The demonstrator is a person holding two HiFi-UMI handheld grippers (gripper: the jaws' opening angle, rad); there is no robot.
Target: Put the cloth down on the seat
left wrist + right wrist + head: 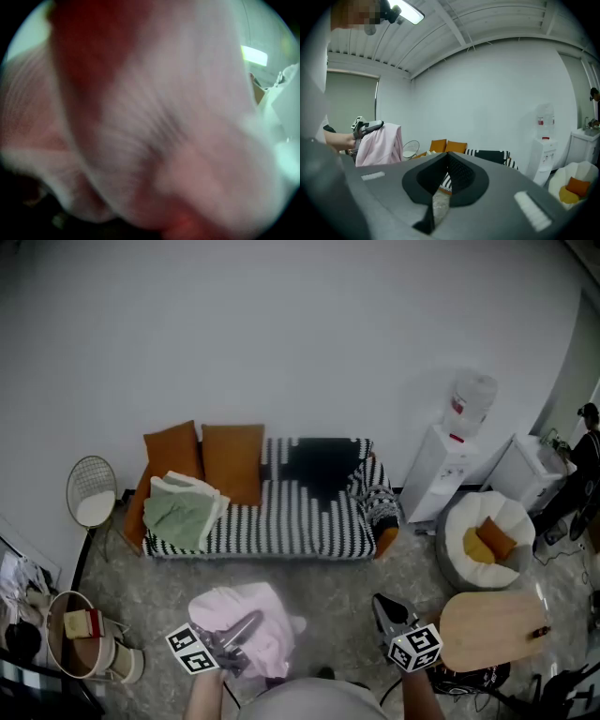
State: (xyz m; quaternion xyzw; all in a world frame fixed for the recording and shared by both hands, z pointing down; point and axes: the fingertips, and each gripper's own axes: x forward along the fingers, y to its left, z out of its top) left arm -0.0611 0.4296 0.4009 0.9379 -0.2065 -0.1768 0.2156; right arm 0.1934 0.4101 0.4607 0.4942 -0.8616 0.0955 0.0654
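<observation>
Nothing is legible. The water bottle point(473, 390) on the dispenser point(434, 474), right of the sofa point(281, 517), bears a red label point(457, 407) too small to read.

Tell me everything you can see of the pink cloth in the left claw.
The pink cloth is a pale, soft-looking fabric, bunched up, with faint ribbed lines where it is seen close up. It hangs in loose folds from the left claw, which is shut on its upper part. It drapes down below the claw. It is held in the air in front of the striped sofa, not yet on the seat, and touches nothing else that shows.
</observation>
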